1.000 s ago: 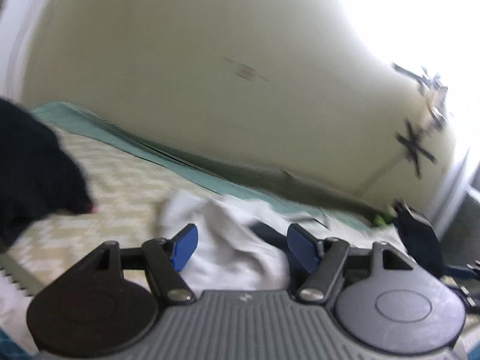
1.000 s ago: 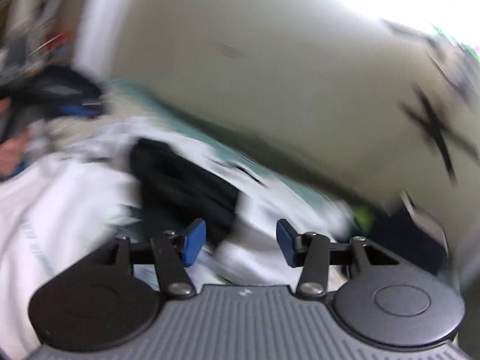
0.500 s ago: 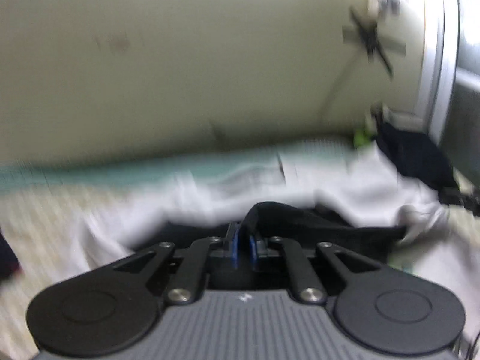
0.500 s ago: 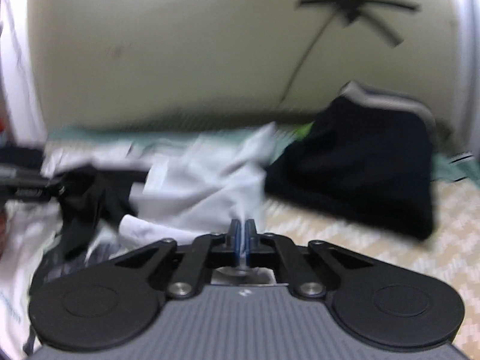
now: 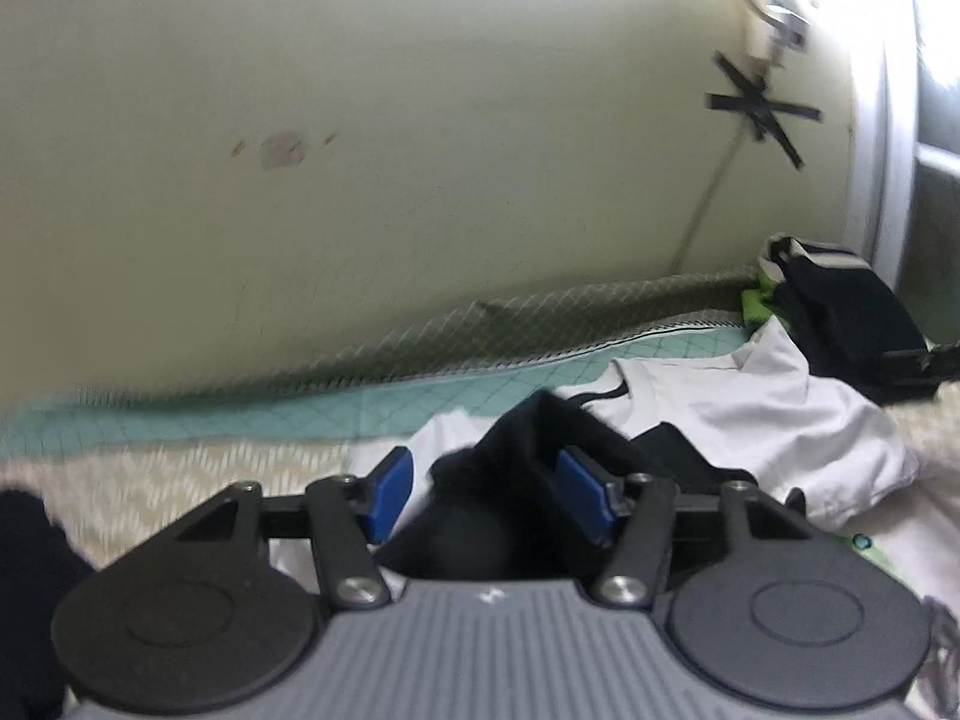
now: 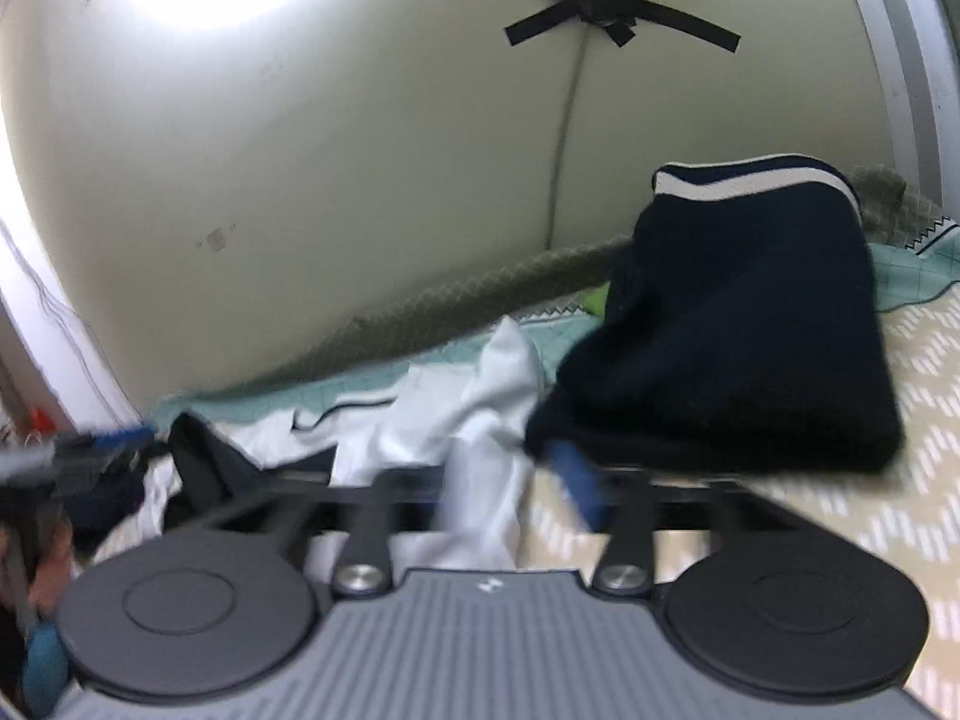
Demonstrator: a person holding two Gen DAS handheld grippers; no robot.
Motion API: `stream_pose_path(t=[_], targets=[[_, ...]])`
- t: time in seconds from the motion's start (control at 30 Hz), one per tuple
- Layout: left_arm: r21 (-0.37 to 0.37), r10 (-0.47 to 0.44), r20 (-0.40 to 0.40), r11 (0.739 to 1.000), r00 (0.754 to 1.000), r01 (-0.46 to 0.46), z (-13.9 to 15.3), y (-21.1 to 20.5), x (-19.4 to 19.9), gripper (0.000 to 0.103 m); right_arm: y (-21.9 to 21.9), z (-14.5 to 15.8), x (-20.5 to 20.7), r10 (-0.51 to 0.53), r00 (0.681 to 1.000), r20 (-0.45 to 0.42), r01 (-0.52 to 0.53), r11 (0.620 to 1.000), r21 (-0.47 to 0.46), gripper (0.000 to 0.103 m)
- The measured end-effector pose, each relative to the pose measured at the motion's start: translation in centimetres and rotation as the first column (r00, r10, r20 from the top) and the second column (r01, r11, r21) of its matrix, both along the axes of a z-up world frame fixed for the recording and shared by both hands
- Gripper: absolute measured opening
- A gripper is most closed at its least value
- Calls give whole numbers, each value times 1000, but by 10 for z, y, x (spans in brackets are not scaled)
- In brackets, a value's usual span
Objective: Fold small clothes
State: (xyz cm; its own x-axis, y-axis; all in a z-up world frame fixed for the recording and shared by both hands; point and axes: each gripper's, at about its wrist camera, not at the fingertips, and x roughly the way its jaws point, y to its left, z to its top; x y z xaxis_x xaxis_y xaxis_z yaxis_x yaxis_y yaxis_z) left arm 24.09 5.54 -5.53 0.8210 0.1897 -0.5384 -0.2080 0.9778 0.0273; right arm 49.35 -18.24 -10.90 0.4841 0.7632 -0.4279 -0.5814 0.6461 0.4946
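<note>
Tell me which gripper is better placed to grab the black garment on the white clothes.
Left. The left gripper is open with the black garment bunched between its blue pads. The right gripper, also just opened, faces a white garment and the folded dark stack.

A pale cream wall (image 5: 420, 150) fills the upper part of both views. It carries a small brownish stain (image 5: 282, 150). Strips of black tape (image 6: 612, 3) cross on the wall and hold a thin cable (image 6: 564, 138) that runs down behind the bed. The bed has a cream cover with a zigzag pattern (image 6: 888, 516) and a teal quilted edge (image 5: 240, 414) along the wall.
</note>
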Motion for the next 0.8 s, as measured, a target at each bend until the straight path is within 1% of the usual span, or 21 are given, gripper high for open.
stream_pose_path(t=[0.03,0.07,0.1,0.13,0.17,0.2,0.23,0.27,0.3,0.33,0.37,0.4,0.47,0.5,0.57,0.6,0.67,0.73,0.77,0.8], targets=[[-44,18,0,999,1000,-18,1,5,-3,56,9,0,2,13,1000,0,-13,1000,-14,56],[-106,39,3,994,999,-38,1,13,-4,56,20,-1,3,30,1000,1,-30,999,-41,56],[-180,58,10,982,998,-55,1,24,-4,56,30,-5,4,48,999,-8,-49,996,-75,56],[-255,76,17,965,997,-69,1,33,-4,56,39,-9,5,61,998,-22,-63,992,-106,52],[-320,87,27,944,996,-74,1,40,-3,54,46,-13,4,68,997,-29,-72,989,-133,34],[-352,86,29,933,996,-70,0,42,0,52,49,-15,-1,66,998,-11,-67,984,-165,20],[-343,79,17,937,997,-68,-4,40,7,51,48,-13,-7,45,998,35,-37,981,-190,3],[-299,72,-5,952,997,-70,-7,33,13,49,44,-11,-9,12,997,78,4,980,-197,0],[-248,66,-26,966,997,-70,-11,25,18,49,38,-8,-9,-53,992,117,77,974,-211,0],[-214,56,-44,975,997,-64,-14,20,21,49,32,-9,-8,-128,980,155,163,958,-236,0],[-202,44,-54,978,998,-55,-17,16,24,51,27,-9,-7,-179,966,186,224,939,-260,0],[-205,35,-55,978,998,-45,-19,14,23,52,23,-10,-6,-197,961,194,246,930,-274,0],[-220,37,-50,974,998,-47,-19,15,22,59,16,-12,-5,-167,976,142,198,950,-243,0],[-231,41,-51,972,998,-52,-19,15,23,60,13,-12,-7,-163,978,127,188,957,-221,0],[-242,41,-62,969,997,-54,-21,16,22,61,8,-7,-15,-182,973,142,208,958,-198,0],[-234,43,-81,970,996,-61,-22,14,25,61,7,-3,-19,-187,971,148,210,964,-164,0],[-195,47,-118,978,992,-69,-26,7,31,61,7,-3,-27,-173,977,126,185,978,-92,0],[-127,34,-140,991,990,-52,-30,-6,35,61,10,-3,-34,-138,985,101,144,988,-52,17],[-86,26,-148,996,989,-39,-33,-14,37,61,13,-1,-36,-117,989,94,121,992,-38,39],[-47,23,-152,998,988,-30,-35,-20,39,61,17,-1,-39,-112,990,88,116,993,-34,46]])
